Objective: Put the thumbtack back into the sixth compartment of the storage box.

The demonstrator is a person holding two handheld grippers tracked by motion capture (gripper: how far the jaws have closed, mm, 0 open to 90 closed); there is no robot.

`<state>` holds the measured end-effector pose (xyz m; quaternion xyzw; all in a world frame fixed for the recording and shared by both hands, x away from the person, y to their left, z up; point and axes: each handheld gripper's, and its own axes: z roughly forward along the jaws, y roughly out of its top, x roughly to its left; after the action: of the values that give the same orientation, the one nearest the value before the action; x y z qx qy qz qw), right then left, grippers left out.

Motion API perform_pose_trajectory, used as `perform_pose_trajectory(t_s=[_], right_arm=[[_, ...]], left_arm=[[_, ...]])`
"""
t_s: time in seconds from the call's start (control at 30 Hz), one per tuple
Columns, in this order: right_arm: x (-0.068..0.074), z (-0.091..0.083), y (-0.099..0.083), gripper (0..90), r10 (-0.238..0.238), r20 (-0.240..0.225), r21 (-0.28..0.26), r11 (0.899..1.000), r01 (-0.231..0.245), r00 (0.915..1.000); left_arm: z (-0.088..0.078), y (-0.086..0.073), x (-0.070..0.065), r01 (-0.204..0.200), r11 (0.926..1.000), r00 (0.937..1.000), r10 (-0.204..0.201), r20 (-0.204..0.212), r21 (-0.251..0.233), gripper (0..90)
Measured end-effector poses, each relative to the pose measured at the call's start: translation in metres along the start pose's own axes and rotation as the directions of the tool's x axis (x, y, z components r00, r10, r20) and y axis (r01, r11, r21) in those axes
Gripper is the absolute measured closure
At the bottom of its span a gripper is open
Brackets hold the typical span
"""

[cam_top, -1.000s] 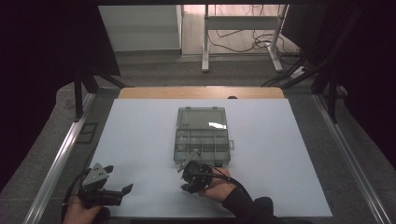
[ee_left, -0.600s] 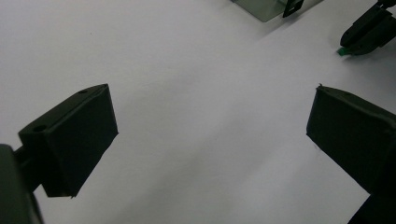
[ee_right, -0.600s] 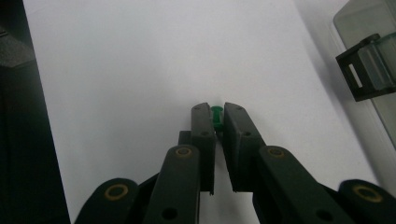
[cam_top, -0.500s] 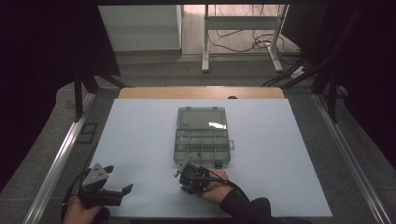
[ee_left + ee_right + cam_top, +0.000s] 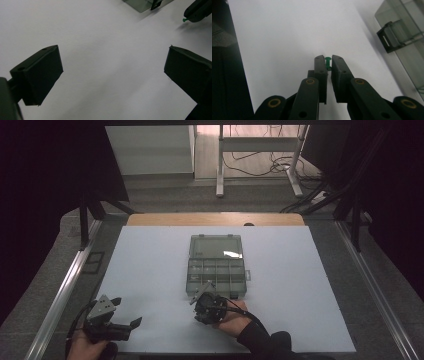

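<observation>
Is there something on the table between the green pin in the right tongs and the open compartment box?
Nothing visible. The right tongs grip the green pin, and bare white table lies between it and the box.

This reads as a lab or test bay set up for recording, not a home; a white sheet covers a wooden table framed by metal rails on both sides; dark curtains close off left and right; beyond the table, grey floor carries loose cables and the legs of a metal stand; a person's hand works a handheld gripper, and just ahead of its jaws sits a clear plastic compartment box of the kind used for small parts.
</observation>
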<state>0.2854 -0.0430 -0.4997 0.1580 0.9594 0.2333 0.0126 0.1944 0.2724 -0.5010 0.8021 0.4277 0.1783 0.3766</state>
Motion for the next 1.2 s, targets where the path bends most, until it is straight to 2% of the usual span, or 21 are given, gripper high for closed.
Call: perform_pose_trajectory(t_s=[0.67,1.2], right_arm=[[-0.015,-0.021,0.004,82.3,0.049,0.015,-0.061,0.997,-0.048,0.9987],[-0.038,-0.034,0.007,82.0,0.104,0.036,-0.101,0.99,-0.1,0.9939]], left_arm=[[0.0,0.0,0.0,0.002,1.0,1.0,-0.002,0.001,-0.002,2.2],[0.001,0.0,0.0,-0.001,1.0,1.0,0.001,0.002,0.002,2.4]])
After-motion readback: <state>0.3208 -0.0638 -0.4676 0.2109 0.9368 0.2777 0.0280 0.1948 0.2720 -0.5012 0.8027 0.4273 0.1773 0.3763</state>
